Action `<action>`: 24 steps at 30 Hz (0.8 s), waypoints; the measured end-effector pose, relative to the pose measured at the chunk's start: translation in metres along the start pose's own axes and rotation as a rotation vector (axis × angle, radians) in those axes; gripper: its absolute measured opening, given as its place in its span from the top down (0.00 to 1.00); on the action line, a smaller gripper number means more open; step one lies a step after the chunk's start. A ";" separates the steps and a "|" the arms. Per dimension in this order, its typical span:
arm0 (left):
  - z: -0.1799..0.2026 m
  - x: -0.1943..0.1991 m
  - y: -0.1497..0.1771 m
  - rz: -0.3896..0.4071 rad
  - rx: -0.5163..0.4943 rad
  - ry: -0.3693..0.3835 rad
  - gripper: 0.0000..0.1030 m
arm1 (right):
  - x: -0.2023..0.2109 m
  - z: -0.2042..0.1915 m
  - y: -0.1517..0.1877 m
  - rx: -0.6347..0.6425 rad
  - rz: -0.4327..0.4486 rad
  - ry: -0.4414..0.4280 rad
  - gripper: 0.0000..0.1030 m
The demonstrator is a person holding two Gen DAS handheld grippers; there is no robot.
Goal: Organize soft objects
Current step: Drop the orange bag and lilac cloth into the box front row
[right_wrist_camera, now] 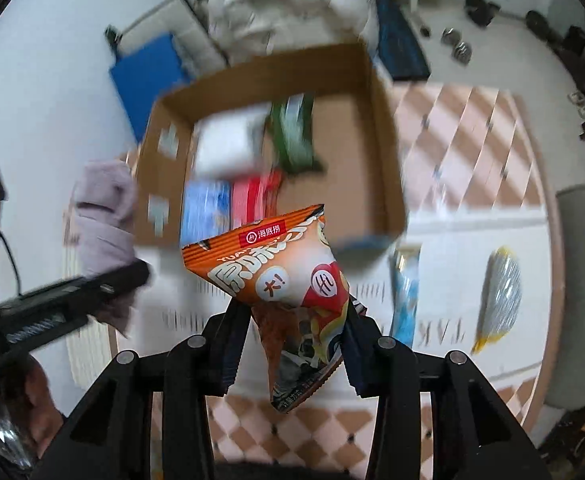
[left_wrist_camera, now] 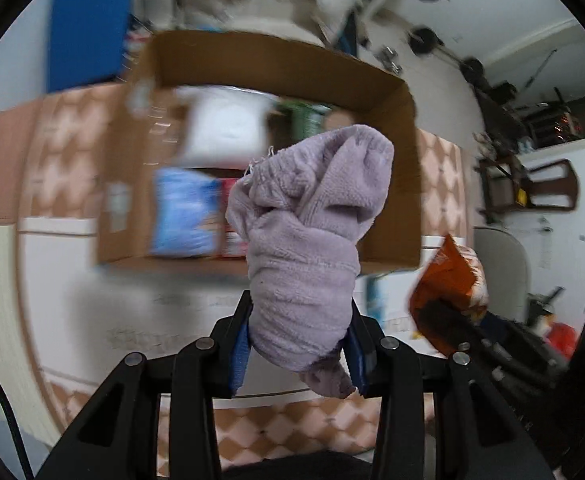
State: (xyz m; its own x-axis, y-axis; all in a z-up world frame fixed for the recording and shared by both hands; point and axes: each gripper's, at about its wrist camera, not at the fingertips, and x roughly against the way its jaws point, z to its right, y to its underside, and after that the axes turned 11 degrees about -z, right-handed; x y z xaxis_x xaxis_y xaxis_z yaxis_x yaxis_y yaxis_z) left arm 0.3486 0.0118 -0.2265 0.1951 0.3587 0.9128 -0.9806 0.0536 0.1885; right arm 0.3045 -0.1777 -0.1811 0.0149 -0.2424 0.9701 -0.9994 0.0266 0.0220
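My left gripper is shut on a lilac fleece towel, held up in front of an open cardboard box. My right gripper is shut on an orange snack bag, held above the table just in front of the same box. The box holds a white pack, a blue pack, a red pack and a green pack. The towel also shows in the right wrist view, left of the box, and the snack bag shows in the left wrist view.
A blue packet and a clear yellow-edged bag lie on the white table right of the box. A checkered cloth covers part of the table. A grey chair stands at the right. A white jacket lies behind the box.
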 end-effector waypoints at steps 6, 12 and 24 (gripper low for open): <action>0.004 -0.056 -0.066 -0.222 0.081 0.136 0.64 | -0.023 0.020 -0.062 -0.078 -0.039 -0.032 0.57; 0.005 -0.093 -0.089 -0.311 0.101 0.122 0.64 | -0.062 0.035 -0.089 -0.120 -0.112 -0.001 0.57; 0.015 -0.103 -0.099 -0.338 0.132 0.045 0.60 | -0.098 0.040 -0.101 -0.135 -0.190 -0.020 0.54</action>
State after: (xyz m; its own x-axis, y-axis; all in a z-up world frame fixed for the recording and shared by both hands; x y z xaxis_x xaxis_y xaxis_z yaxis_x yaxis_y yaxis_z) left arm 0.4262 -0.0446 -0.3335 0.5039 0.3824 0.7745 -0.8494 0.0567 0.5247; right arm 0.4023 -0.1953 -0.2878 0.2008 -0.2744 0.9404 -0.9654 0.1079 0.2376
